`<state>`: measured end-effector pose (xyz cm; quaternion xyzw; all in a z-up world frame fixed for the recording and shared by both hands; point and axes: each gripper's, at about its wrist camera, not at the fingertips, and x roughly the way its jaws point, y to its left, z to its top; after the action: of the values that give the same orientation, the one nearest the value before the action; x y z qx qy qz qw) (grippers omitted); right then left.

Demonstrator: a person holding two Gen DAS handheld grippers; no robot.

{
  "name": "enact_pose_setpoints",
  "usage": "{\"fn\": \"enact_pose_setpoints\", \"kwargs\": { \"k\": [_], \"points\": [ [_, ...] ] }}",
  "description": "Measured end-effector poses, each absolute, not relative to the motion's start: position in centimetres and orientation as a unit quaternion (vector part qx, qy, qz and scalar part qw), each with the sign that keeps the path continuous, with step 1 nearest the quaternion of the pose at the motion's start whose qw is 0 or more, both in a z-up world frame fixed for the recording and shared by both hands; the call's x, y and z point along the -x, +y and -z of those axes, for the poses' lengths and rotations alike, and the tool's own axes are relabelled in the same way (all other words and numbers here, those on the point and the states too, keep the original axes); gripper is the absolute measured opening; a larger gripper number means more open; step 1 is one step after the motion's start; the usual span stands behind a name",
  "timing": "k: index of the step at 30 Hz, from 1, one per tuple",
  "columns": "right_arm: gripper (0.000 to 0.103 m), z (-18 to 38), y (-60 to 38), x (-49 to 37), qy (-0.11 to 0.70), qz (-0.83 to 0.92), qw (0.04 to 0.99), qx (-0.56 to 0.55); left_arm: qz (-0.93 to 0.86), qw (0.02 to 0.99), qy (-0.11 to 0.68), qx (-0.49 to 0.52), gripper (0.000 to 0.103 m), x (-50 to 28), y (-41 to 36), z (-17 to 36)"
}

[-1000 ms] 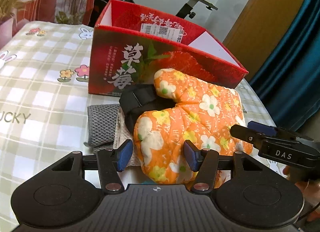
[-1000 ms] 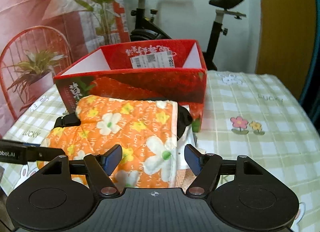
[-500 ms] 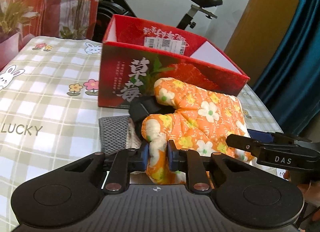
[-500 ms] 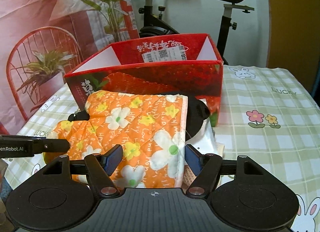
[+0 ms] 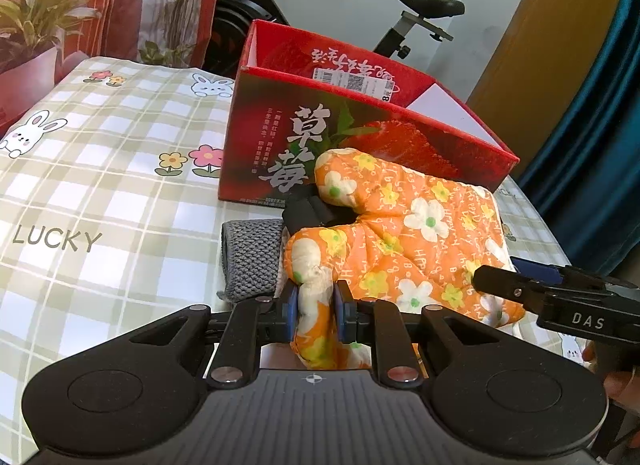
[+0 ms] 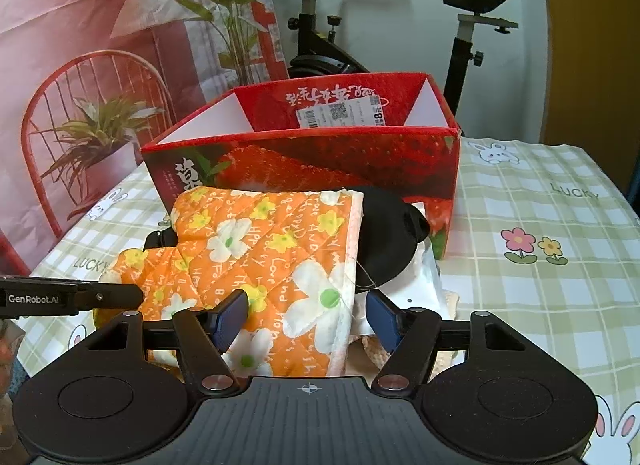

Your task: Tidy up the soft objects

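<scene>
Mitten (image 5: 404, 241) tip sits pinched in left tool (image 5: 314, 307).

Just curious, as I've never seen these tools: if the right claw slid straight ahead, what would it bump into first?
Probably the orange flowered oven mitt: the open right claw already straddles its near edge. Beyond it stands the red strawberry box, though depth is hard to judge.

Right gripper (image 6: 307, 315) jaws spread over orange floral mitt (image 6: 256, 249) edge (not gripping). Mitt lies in front of red box (image 6: 320, 157), black item (image 6: 390, 233) just beside.
</scene>
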<state>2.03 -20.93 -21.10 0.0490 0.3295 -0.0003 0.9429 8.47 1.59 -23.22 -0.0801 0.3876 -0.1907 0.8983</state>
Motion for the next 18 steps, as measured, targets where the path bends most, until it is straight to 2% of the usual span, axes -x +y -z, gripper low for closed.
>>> {"fn": "enact_pose_setpoints", "kwargs": {
  "k": [6, 11, 14, 16, 18],
  "points": [
    [0.062, 21.5, -21.0, -2.3, 0.335, -0.006, 0.941, -0.056, 0.189, 0.897, 0.392, 0.084, 0.020, -8.5, 1.6, 23.7],
    [0.053, 21.2, -20.1, -2.4, 0.339, -0.017, 0.940, -0.041, 0.188, 0.899, 0.388, 0.083, 0.019, -8.4, 1.5, 23.4],
    [0.034, 20.5, -19.7, -2.2, 0.336, -0.020, 0.941, -0.033, 0.187, 0.903, 0.378, 0.079, 0.016, -8.1, 1.6, 22.9],
    [0.018, 19.9, -19.7, -2.0, 0.328, -0.023, 0.944, -0.031, 0.185, 0.907, 0.370, 0.077, 0.014, -7.9, 1.6, 22.4],
    [0.010, 19.1, -19.6, -1.7, 0.318, -0.027, 0.947, -0.028, 0.184, 0.912, 0.360, 0.075, 0.013, -7.6, 1.7, 21.9]
  ]
}}
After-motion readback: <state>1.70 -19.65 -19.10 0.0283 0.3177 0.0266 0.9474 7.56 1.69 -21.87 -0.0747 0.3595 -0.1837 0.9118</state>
